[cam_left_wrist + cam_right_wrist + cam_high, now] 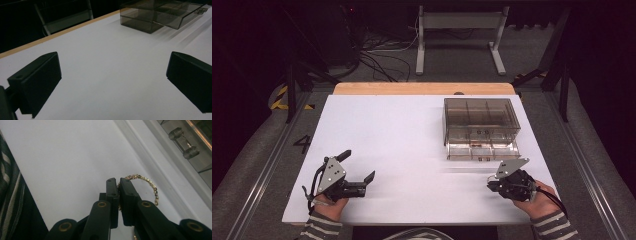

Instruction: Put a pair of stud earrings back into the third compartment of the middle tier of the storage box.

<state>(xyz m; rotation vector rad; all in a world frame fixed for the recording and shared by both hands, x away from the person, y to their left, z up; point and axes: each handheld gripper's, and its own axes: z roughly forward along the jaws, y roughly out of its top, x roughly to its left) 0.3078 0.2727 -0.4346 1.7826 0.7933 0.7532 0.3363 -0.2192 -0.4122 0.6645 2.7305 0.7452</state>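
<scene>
Right tool, right gripper view: jaws nearest the lens, pressed nearly together on a gold bead chain (147,182), midpoint about (119,185).
Chain, same view: loops out to the right of the jaws in an arc, hanging just above the white worktop (62,152); a few beads peek below the linkage too.
Handling of chain: judged very light, limp, slippery between flat pads, prone to slide or snag (thin links could kink); best pinched across a short run of beads, as now, not at a loose end.
Drawer box, same view: clear drawer front with two small knobs (183,142) at upper right, near the chain.
Left tool, left gripper view: jaws spread wide, nothing between them, midpoint near (113,82); bare worktop beneath.
Box, same view: smoky clear organiser box (160,15) far ahead, well apart.
High view, left tool (359,170): low over the near-left worktop, jaws wide, pointing right; held from below by a hand in a striped sleeve.
High view, right tool (491,186): near the front-right edge, just before the box's pulled-out bottom drawer (482,150); pointing left, wrist tilted.
Chain, high view: too small to make out.
</scene>
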